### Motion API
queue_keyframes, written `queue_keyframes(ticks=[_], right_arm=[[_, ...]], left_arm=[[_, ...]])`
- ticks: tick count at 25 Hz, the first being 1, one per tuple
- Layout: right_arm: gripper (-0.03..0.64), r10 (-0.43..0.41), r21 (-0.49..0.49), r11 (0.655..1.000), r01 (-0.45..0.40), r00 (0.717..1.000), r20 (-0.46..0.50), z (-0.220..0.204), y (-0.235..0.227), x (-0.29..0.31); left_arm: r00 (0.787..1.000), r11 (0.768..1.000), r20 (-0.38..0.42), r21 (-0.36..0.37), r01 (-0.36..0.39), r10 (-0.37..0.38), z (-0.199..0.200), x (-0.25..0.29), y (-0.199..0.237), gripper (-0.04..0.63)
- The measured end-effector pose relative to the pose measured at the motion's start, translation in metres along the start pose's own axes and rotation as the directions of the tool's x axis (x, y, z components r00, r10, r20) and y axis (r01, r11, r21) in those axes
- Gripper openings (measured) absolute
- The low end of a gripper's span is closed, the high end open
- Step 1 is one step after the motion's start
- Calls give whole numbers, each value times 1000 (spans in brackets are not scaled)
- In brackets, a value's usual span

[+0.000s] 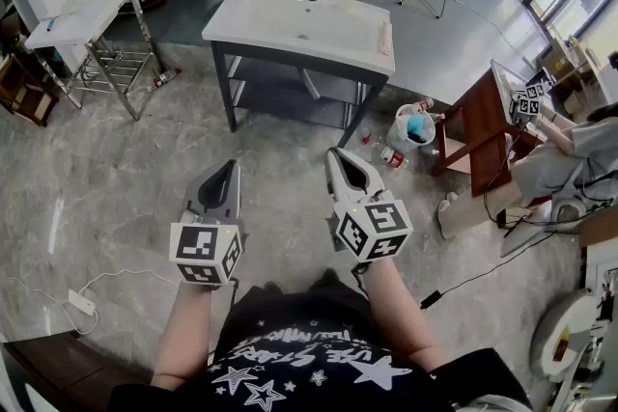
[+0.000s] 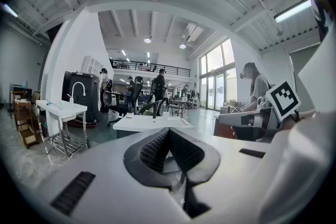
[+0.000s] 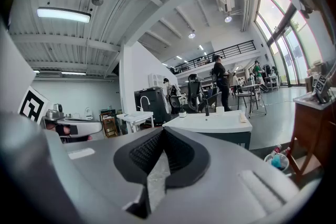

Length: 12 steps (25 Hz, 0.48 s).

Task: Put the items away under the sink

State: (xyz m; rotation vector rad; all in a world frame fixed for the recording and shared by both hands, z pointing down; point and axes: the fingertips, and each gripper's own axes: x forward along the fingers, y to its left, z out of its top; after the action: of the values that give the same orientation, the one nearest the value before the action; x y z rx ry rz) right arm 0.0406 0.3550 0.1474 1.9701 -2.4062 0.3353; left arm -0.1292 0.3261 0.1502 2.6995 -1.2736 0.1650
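near field, lower centre of the head view: the left claw (image 1: 229,171) and the right claw (image 1: 340,159) are held side by side above the floor (image 1: 126,198), both pointing toward the top of the frame. each claw is fully closed, pad against pad, with nothing between the pads.

mid field, right of centre: the items lie on the floor just beside the right front leg of the sink. they are small bottles (image 1: 391,155) and a white bucket (image 1: 410,128) with contents.

far field, upper centre: the sink (image 1: 299,29) stands with an open shelf (image 1: 290,96) below it.

step in hand, as judged: approach, with no item collected yet. the next move calls for advancing toward the right of the frame, opening one claw wide, lowering it over a bottle and closing on it before transfer to the shelf.
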Motion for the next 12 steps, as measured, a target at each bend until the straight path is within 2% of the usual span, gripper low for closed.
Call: queue_keyframes(ticks=[12], right_arm=[[3, 16, 2, 1000, -16, 1000, -20, -12, 11, -8]], left_arm=[[999, 999, -8, 13, 32, -32, -6, -16, -12, 9]])
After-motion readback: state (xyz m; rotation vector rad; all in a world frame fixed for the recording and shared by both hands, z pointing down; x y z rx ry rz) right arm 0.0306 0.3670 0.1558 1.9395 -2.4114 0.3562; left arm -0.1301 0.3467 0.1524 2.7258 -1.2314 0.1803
